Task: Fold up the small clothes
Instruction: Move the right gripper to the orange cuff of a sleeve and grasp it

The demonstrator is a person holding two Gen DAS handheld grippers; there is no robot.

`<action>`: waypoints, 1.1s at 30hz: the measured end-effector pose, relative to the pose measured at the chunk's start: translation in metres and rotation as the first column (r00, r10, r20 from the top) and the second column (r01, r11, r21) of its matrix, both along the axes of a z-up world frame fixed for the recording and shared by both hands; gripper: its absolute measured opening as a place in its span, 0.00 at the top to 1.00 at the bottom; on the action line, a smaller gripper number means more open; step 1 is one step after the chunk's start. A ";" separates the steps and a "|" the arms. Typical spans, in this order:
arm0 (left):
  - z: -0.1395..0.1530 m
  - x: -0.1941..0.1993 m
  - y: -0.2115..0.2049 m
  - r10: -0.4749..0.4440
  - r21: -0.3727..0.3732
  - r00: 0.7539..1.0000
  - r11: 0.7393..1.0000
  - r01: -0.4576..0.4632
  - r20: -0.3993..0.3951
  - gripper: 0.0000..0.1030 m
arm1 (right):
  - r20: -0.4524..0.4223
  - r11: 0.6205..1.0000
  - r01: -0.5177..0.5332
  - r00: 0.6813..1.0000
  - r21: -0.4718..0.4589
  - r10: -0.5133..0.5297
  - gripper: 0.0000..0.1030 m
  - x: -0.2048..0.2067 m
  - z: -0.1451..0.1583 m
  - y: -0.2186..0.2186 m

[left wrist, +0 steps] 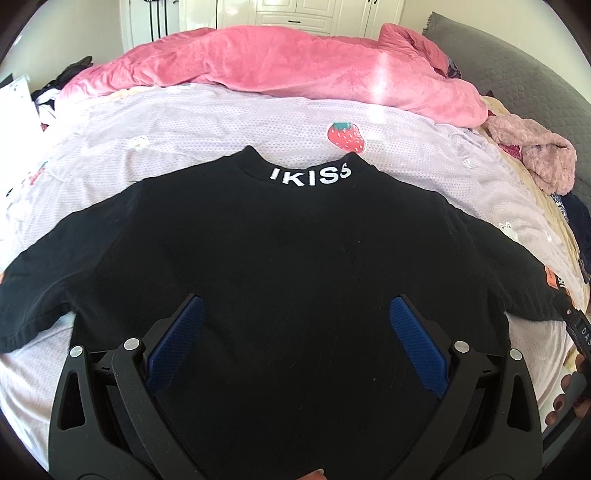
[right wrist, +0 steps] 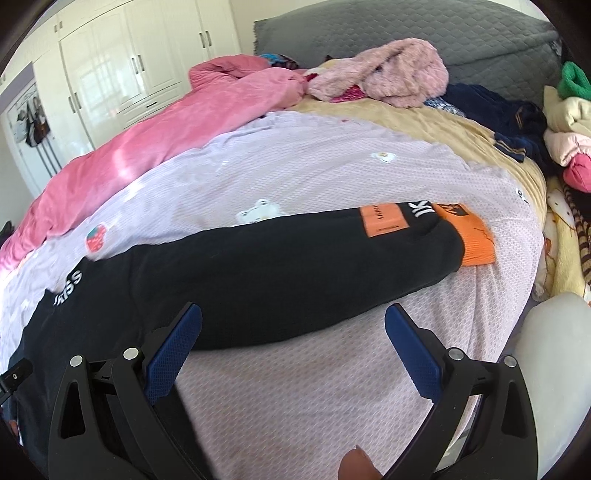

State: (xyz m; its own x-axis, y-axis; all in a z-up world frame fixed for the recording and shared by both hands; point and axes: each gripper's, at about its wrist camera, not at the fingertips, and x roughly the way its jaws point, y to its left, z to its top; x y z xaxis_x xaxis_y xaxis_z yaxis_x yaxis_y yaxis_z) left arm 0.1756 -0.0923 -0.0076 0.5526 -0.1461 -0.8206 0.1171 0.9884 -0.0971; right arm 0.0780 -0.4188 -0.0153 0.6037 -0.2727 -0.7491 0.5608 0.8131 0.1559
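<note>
I count one black top [left wrist: 288,258], laid flat with both sleeves spread on the lilac sheet [left wrist: 207,125], collar lettering "IKISS" facing away from me. One sleeve, seen from the right wrist view, carries one orange patch [right wrist: 383,219] and ends in one orange cuff [right wrist: 474,240]. I see two grippers. My left gripper [left wrist: 295,317] hangs over the lower body of the top, jaws spread wide, nothing between them. My right gripper [right wrist: 293,325] sits over the sleeve's lower edge and the bare sheet, jaws likewise wide and empty.

Surroundings: one pink duvet [left wrist: 295,70] bunched behind the top, one fluffy pink garment [right wrist: 391,74] toward the grey headboard [right wrist: 406,33], dark blue clothing [right wrist: 498,118] beside it, and a mixed heap [right wrist: 569,122] at the right edge. White wardrobe doors [right wrist: 122,59] stand beyond. Nothing lies on the top itself.
</note>
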 end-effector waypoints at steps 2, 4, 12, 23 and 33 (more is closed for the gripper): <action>-0.004 0.007 -0.005 -0.006 0.006 1.000 1.000 0.006 -0.010 0.08 | -0.004 1.000 0.020 1.000 0.008 -0.020 0.04 0.001 -0.003 -0.009; -0.010 0.013 -0.010 -0.016 0.003 0.999 1.000 0.016 -0.029 0.08 | -0.010 0.999 0.043 0.999 0.015 -0.043 0.04 0.001 -0.007 -0.019; -0.027 0.028 -0.023 -0.037 0.021 0.998 0.999 0.038 -0.059 0.08 | -0.045 0.986 0.148 0.988 0.081 -0.145 0.04 -0.001 -0.026 -0.063; -0.038 0.048 -0.021 -0.026 0.023 0.997 0.999 0.027 -0.068 0.08 | -0.010 0.957 0.247 0.969 0.152 -0.248 0.04 0.011 -0.042 -0.110; -0.048 0.066 -0.011 0.006 0.017 0.997 1.000 -0.004 -0.071 0.08 | 0.099 0.979 0.181 0.977 0.091 -0.190 0.74 0.019 -0.027 -0.113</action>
